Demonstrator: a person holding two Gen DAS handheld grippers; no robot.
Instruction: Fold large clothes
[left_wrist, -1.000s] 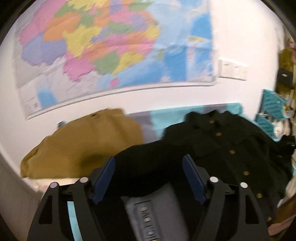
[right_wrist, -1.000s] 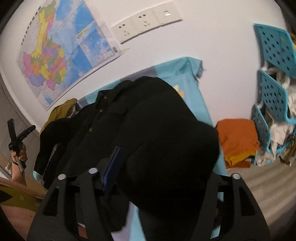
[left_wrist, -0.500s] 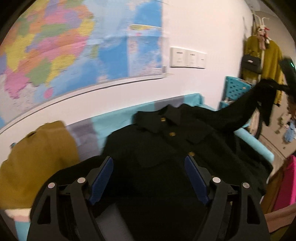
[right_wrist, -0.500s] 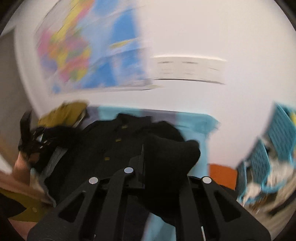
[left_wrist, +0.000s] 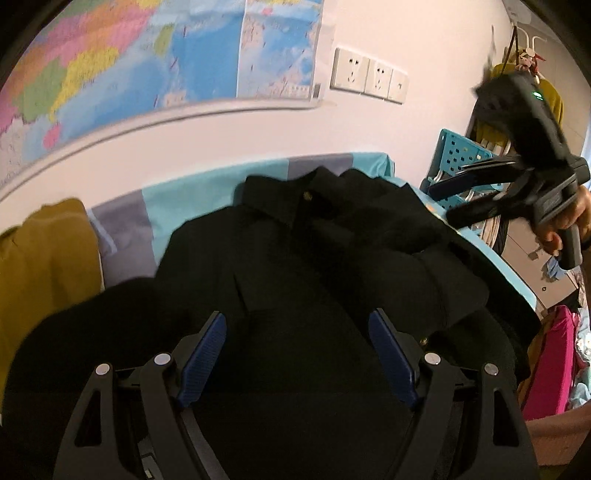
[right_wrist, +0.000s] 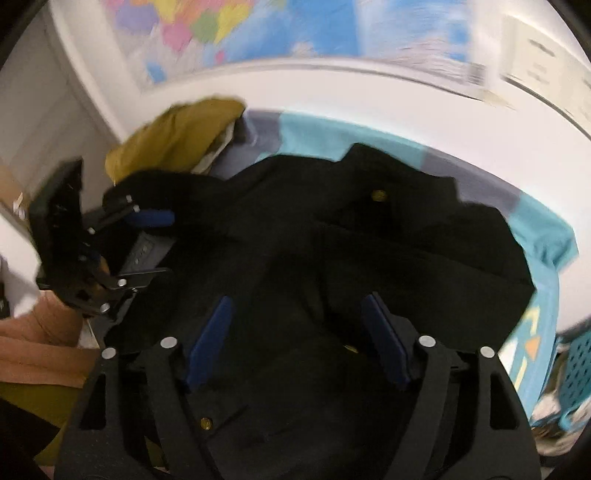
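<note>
A mustard-yellow garment (left_wrist: 44, 266) lay at the left end of the surface, beside a turquoise-and-grey cover (left_wrist: 192, 199) spread under everything. The black button-front jacket (left_wrist: 317, 258) lay flat in the middle of that cover, collar toward the wall, a brass button (left_wrist: 306, 194) at the neck, its right sleeve folded across the chest. Behind it ran a white wall with a coloured map (left_wrist: 155, 62), and to the right of the map a row of three white wall sockets (left_wrist: 369, 75). Further right stood turquoise perforated crates (left_wrist: 458, 155), mustard clothes on a hanger (left_wrist: 517, 74) and something bright pink (left_wrist: 550, 362) at the frame's edge.

The left gripper (left_wrist: 297, 354) hung above the jacket's lower front, blue pads wide apart with only cloth beneath them, nothing pinched. The right gripper (right_wrist: 295, 328) hovered over the jacket's middle, its jaws opening, no fabric between the pads.

The right wrist view was smeared by motion, so the map and sockets there were unreadable. The jacket's hem and left sleeve end were cut off behind the gripper bodies. The surface's own material stayed hidden under the cover. A hand (left_wrist: 569, 221) on the right gripper's handle showed only in part.
</note>
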